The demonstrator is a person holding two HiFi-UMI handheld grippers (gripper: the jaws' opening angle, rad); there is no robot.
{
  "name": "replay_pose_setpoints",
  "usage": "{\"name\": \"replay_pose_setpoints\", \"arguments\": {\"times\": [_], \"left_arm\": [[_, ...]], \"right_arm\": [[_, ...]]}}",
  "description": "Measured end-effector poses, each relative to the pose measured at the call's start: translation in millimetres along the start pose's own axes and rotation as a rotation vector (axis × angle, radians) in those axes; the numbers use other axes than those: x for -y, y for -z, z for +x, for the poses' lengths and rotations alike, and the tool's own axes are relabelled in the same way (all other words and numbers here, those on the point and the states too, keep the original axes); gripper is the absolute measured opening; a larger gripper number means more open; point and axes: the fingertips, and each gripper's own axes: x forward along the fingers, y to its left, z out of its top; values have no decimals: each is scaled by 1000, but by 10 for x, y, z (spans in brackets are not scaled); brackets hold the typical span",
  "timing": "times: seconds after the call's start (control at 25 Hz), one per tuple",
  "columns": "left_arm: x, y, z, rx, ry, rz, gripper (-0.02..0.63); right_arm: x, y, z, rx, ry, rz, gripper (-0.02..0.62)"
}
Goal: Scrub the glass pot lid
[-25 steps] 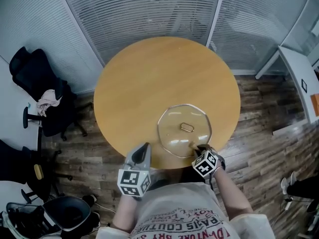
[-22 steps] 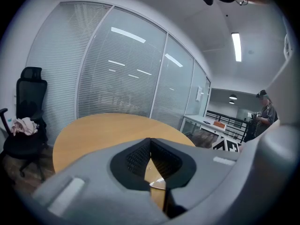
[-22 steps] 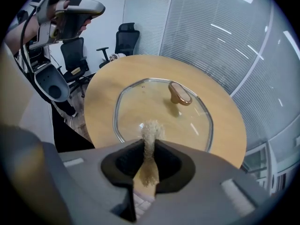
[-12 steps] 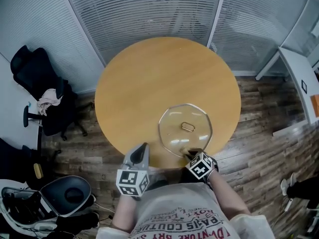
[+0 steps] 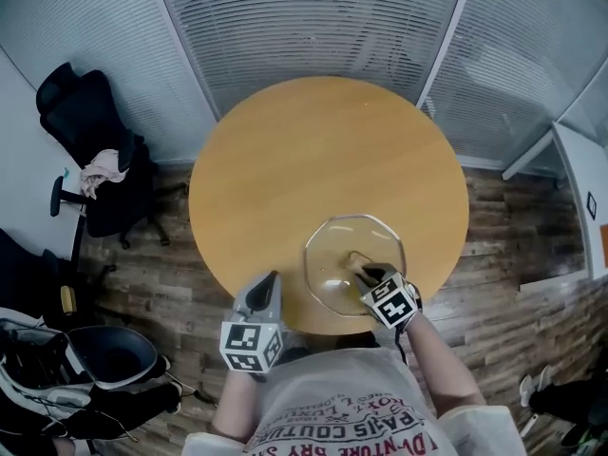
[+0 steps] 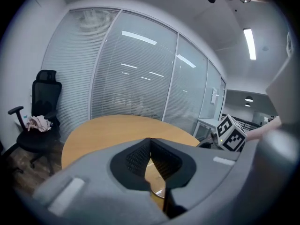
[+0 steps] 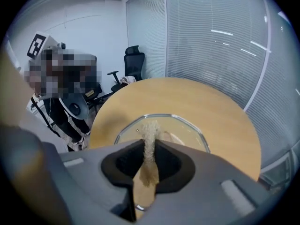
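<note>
The glass pot lid (image 5: 337, 240) lies flat near the front edge of the round wooden table (image 5: 313, 160); its small metal handle (image 5: 356, 257) is at its middle. My right gripper (image 5: 365, 273) hovers over the lid's near half, just behind the handle. It is shut on a thin tan scrub pad (image 7: 149, 144) that sticks out past the jaws toward the lid (image 7: 187, 128). My left gripper (image 5: 270, 283) is at the table's front edge, left of the lid. In the left gripper view, this gripper (image 6: 150, 156) is shut with nothing in it.
A black office chair (image 5: 90, 160) with a cloth on its seat stands left of the table. Another chair (image 5: 104, 359) sits at the lower left. Glass partitions with blinds (image 5: 313, 27) close the far side. A white desk corner (image 5: 584, 188) is at the right.
My right gripper has moved forward from the lid's near rim to just behind the handle, the pad still in it. The left gripper has stayed put.
</note>
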Motion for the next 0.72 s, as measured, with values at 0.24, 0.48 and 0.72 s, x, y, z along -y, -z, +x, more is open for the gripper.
{"name": "replay_pose_setpoints", "arguments": {"times": [0.24, 0.48, 0.72], "left_arm": [[-121, -75, 104, 19, -90, -27, 6], [-507, -49, 114, 4, -176, -64, 8], [-771, 10, 133, -13, -245, -97, 8]], "right_arm": [[591, -331, 122, -6, 33, -83, 63], [916, -309, 661, -140, 14, -73, 63], [884, -189, 1059, -236, -58, -34, 63]]}}
